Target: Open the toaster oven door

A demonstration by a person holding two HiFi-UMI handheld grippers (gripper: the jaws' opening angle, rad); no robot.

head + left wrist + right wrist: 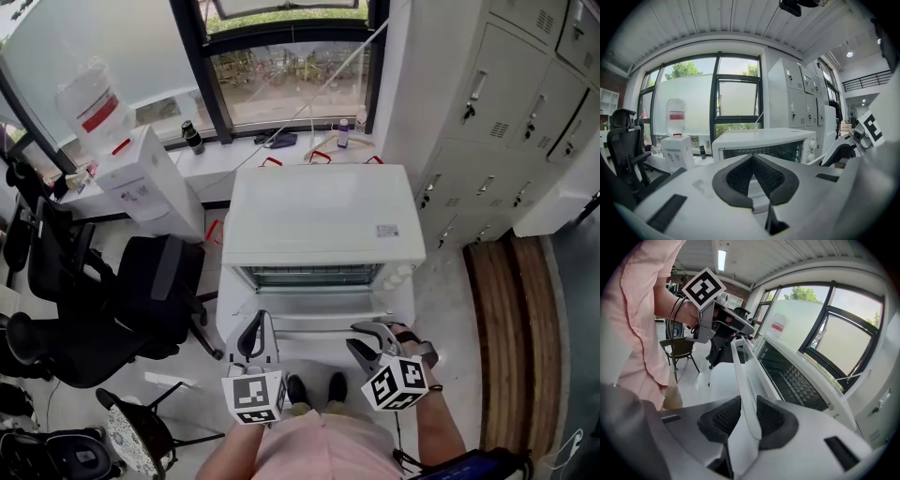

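Toaster oven [319, 214], white, stands in front of the window [291, 84], between a water dispenser [141, 187] and a bank of grey lockers [506, 112]. What it stands on is hidden beneath it. Its door [314, 302] leans out from the top, partly open; how far cannot be judged from above. The glass shows a wire rack behind it in the right gripper view.

The right gripper [367, 336] is at the right end of the door, and its 2 jaws pinch the white handle [740, 376] between their dark ribbed pads. The bar's near end disappears behind the gripper body, and its far part runs on toward the other gripper's marker cube. In the head view the handle is mostly covered by the grippers.

The left gripper [262, 323] hangs just in front of the door's left half, apart from it. Its jaws are pressed together with nothing between them, as the left gripper view shows [753, 157].

The 2 knobs [813, 150] on the oven's right side are plain in the left gripper view but barely peek out from under the top in the head view. A black office chair [141, 291] stands to the left, cut off by the frame edge. The person's pink shirt [319, 450] fills the bottom of the head view, and the shoes [314, 386] show between the cubes.
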